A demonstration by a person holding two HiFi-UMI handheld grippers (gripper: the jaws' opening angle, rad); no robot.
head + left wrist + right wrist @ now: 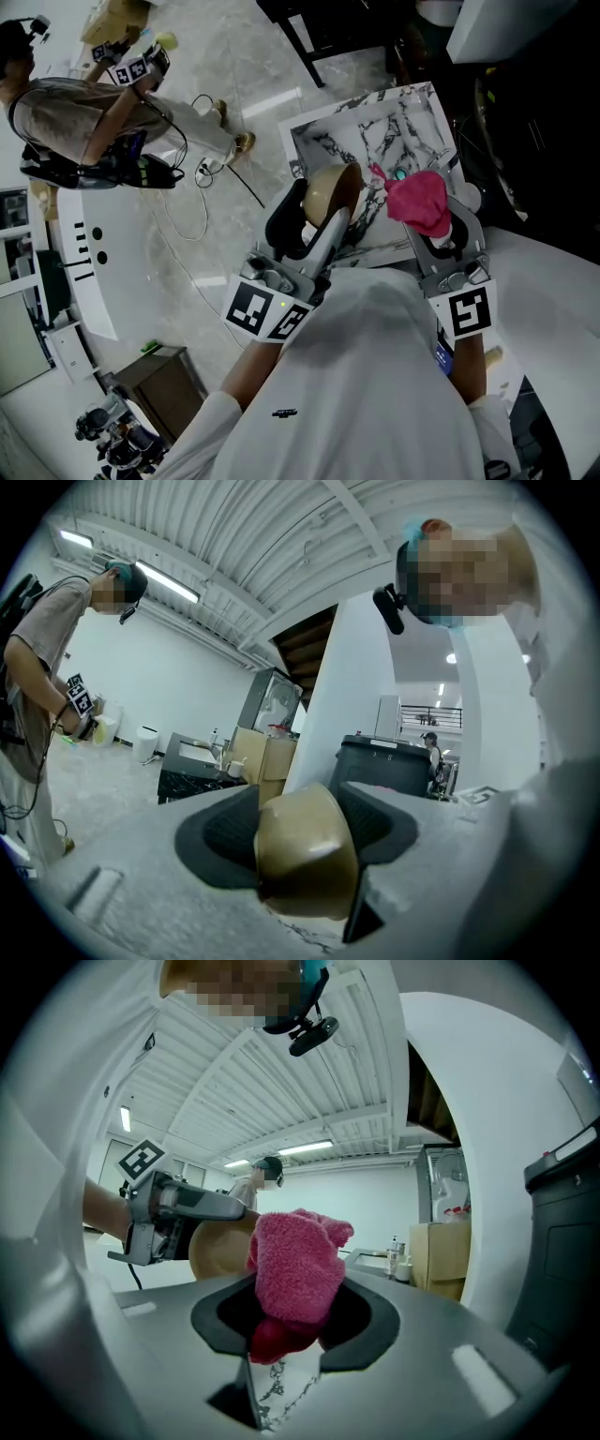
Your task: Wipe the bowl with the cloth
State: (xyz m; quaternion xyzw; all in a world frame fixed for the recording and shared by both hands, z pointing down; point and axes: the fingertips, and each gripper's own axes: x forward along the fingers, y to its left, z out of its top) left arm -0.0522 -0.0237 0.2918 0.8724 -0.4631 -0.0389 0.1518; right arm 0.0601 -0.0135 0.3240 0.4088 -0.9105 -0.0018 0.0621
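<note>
A tan bowl (330, 190) is held up over the marble-patterned tabletop (412, 112), tilted on its side. My left gripper (309, 211) is shut on the bowl's rim; in the left gripper view the bowl (305, 850) fills the gap between the dark pads. A pink cloth (419, 202) is bunched in my right gripper (433, 225), which is shut on it. The cloth (295, 1274) sticks up between the jaws in the right gripper view, with the bowl (217, 1251) and my left gripper (178, 1208) close behind it at left. Cloth and bowl sit side by side, a small gap between them.
Another person (84, 112) stands at the far left on the pale floor, holding marker-cube grippers (131, 67). Cables (202, 169) trail on the floor. A dark chair frame (309, 28) stands beyond the table. A white cabinet (80, 272) lies at left.
</note>
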